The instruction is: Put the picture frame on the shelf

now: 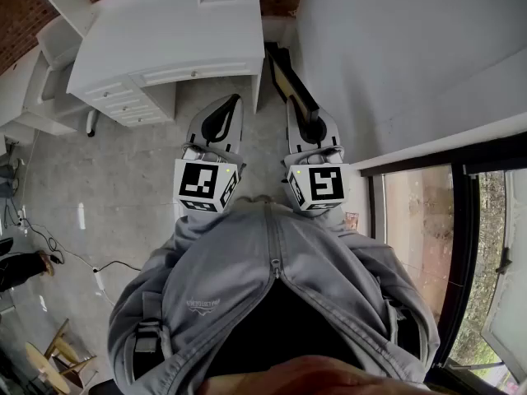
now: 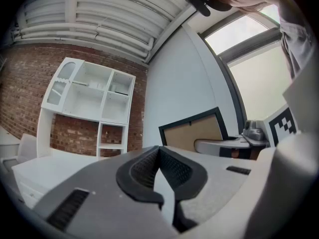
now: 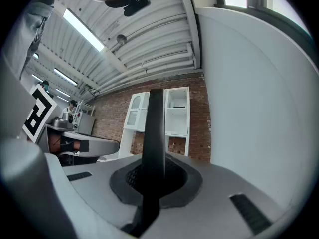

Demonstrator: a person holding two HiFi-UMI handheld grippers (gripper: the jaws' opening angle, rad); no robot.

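The picture frame [image 1: 287, 79], black-edged with a brown backing [image 2: 198, 132], is held upright on edge close to the white wall. My right gripper [image 1: 307, 115] is shut on its lower edge; in the right gripper view the frame's black edge [image 3: 154, 128] rises straight up between the jaws [image 3: 153, 176]. To its left my left gripper [image 1: 225, 109] is shut with nothing in it, its black pads meeting at the tips [image 2: 159, 152]. The white shelf unit [image 2: 93, 97] with open compartments stands ahead against the brick wall [image 3: 175, 116].
A white desk [image 1: 160, 44] with drawers stands in front of the shelf unit, to the left. A white wall [image 1: 395, 48] runs along the right, with a dark-framed window [image 1: 428, 220] nearer to me. Cables [image 1: 49, 245] and chairs [image 1: 49, 360] lie on the grey floor at left.
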